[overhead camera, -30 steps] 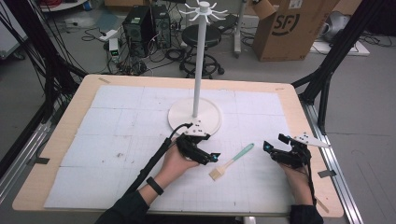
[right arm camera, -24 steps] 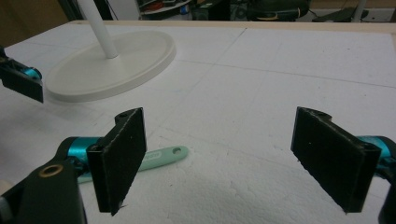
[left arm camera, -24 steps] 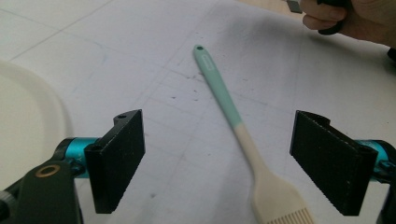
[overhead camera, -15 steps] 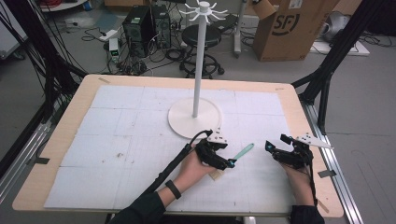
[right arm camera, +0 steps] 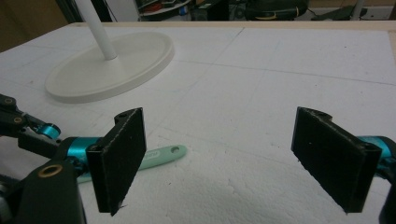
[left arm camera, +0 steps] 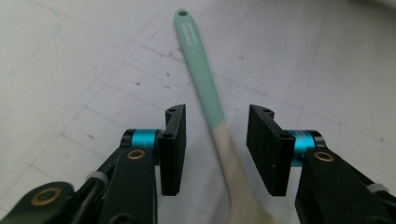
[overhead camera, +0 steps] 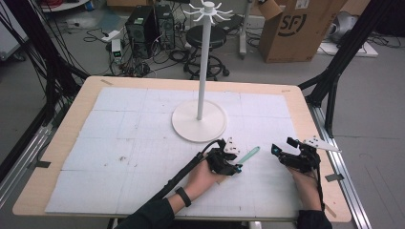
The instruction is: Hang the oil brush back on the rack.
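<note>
Your left gripper (overhead camera: pixel 237 167) sits at about six o'clock from the white round-based stand with a tall pole and hooked crown (overhead camera: pixel 199 125), low on the white foam-covered bench (overhead camera: pixel 124 138). In the left gripper view its jaws stand apart on either side of the spatula with a mint-green handle and a pale beige lower half (left arm camera: pixel 210 109), one on each side just where the green gives way to beige, and neither touches it. The spatula lies flat on the bench, its hole-tipped handle end pointing toward one o'clock from your left gripper in the high view, roughly five o'clock from the stand's base. Your left hand (overhead camera: pixel 203 176) comes in from the bottom edge with a dark band at the wrist, and a black cable trails back along the forearm. Your right gripper (overhead camera: pixel 275 150) rests well apart at three o'clock from the spatula, near the bench's right edge, with its jaws spread wide over bare foam. In the right gripper view the green handle tip lies just beyond its left jaw, with the stand's base farther off at eleven o'clock.
</note>
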`<state>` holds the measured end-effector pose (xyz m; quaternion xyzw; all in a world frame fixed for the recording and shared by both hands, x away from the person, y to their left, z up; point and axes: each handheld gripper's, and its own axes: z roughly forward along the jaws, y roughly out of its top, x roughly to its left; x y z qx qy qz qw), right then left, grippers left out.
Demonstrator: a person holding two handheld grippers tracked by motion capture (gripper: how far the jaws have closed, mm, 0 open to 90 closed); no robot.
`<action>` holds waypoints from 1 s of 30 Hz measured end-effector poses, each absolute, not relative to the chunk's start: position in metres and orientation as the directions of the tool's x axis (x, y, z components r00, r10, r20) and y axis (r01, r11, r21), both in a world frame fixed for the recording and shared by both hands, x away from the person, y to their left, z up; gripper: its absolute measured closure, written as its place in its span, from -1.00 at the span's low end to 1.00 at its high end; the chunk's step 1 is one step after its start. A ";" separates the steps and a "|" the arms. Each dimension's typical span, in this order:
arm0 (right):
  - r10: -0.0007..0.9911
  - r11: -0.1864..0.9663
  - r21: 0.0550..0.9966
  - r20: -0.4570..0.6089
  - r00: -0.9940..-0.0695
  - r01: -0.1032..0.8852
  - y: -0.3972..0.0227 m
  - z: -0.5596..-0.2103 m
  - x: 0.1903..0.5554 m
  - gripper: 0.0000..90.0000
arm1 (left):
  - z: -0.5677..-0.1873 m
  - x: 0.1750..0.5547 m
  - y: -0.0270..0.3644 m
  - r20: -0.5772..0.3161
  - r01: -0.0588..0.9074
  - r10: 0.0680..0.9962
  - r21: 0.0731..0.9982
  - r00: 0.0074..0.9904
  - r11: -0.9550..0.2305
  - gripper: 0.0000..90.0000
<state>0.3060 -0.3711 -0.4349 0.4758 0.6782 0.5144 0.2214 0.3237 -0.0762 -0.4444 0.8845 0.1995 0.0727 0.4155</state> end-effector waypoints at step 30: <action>0.872 0.005 0.911 0.198 -0.447 0.413 -0.374 -0.435 0.305 -0.62 | -0.443 0.318 -0.078 -0.027 0.316 0.451 0.749 0.892 -0.582 0.82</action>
